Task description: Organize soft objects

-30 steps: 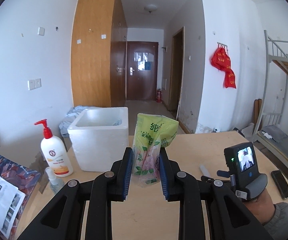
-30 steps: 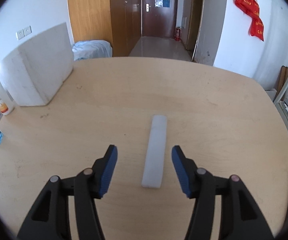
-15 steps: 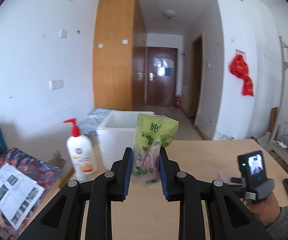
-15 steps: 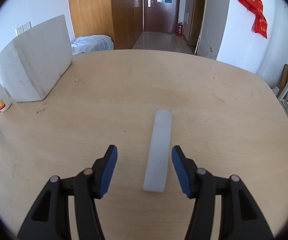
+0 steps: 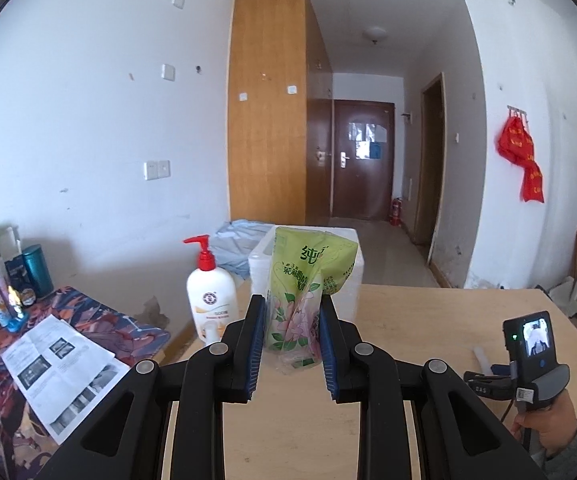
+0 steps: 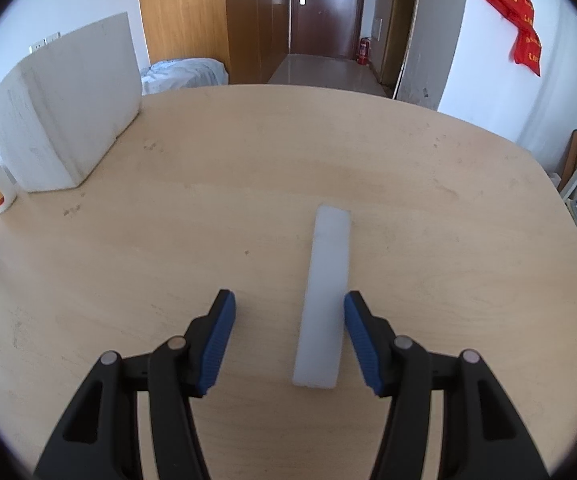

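**Two grippers, one pouch gripped, one foam strip on the table**

Two grippers are in our hands. Our left gripper (image 5: 291, 334) is clenched on a green soft pouch (image 5: 306, 292) w/ pink flower print; both blue pads press its lower part, and its top stands upright above the fingers, bulging toward the right. The pouch is up off the wooden table (image 5: 288, 432), and in the left wrist view it sits in front of the white foam box (image 5: 348, 276). A white pump bottle (image 5: 210, 300) w/ red pump stands just left of the box, near the table's left edge. Further left, a patterned cloth (image 5: 100, 328) carries a printed leaflet (image 5: 58, 372) and a cluster of bottles and cans (image 5: 4, 280) by the wall.

Our right gripper (image 6: 288, 336) hangs tilted down over the table, jaws apart, grasping nothing. A long white foam strip (image 6: 326, 292) lies flat on the tabletop, running away from the camera; its near half sits btw the two blue pads, closer to the right-hand pad. Whether that pad touches it we can't tell. The left-hand pad is clear of it. The foam box stands well apart at far left, by the table's edge.

From the left wrist view we also see the right gripper's handle and small screen, held in a hand (image 5: 548, 436) w/ a grey sleeve at lower right.
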`<state>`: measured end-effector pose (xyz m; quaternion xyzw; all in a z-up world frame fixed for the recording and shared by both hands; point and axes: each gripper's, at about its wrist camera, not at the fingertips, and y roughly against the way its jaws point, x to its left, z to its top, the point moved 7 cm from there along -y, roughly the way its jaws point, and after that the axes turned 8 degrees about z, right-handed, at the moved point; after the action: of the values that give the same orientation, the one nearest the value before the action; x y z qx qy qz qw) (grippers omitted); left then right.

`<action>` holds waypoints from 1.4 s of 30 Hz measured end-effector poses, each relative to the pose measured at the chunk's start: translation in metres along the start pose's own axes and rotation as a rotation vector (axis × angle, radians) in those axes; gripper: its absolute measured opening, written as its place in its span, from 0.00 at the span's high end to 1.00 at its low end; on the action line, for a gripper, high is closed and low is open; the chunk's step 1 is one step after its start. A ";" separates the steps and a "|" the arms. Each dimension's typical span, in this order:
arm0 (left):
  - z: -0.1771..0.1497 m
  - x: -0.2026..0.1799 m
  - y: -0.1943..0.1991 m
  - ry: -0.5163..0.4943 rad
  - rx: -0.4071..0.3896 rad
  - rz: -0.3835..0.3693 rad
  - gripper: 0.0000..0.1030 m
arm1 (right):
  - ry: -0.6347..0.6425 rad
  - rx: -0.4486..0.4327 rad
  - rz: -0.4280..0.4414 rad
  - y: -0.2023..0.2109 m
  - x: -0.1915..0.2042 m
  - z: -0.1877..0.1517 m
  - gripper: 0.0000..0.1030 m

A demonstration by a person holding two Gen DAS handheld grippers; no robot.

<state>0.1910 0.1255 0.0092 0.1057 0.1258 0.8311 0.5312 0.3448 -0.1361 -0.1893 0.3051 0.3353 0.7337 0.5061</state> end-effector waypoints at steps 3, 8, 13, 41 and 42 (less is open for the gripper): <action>0.000 0.002 0.001 0.008 -0.002 0.016 0.74 | 0.015 0.004 -0.015 -0.002 0.001 -0.001 0.41; 0.000 0.001 0.000 0.004 -0.001 0.028 0.74 | 0.013 -0.002 -0.013 -0.002 0.000 -0.002 0.44; -0.003 0.000 -0.002 0.004 0.002 0.022 0.74 | 0.005 -0.033 -0.022 0.005 -0.007 0.001 0.85; 0.007 -0.004 -0.008 0.003 -0.030 0.010 0.74 | 0.083 -0.374 0.122 0.130 0.053 0.030 0.90; 0.007 -0.004 -0.008 0.006 -0.026 0.010 0.74 | 0.092 -0.400 0.139 0.140 0.059 0.031 0.89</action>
<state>0.2018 0.1264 0.0130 0.0969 0.1159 0.8357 0.5281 0.2760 -0.1109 -0.0530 0.1873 0.1840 0.8318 0.4890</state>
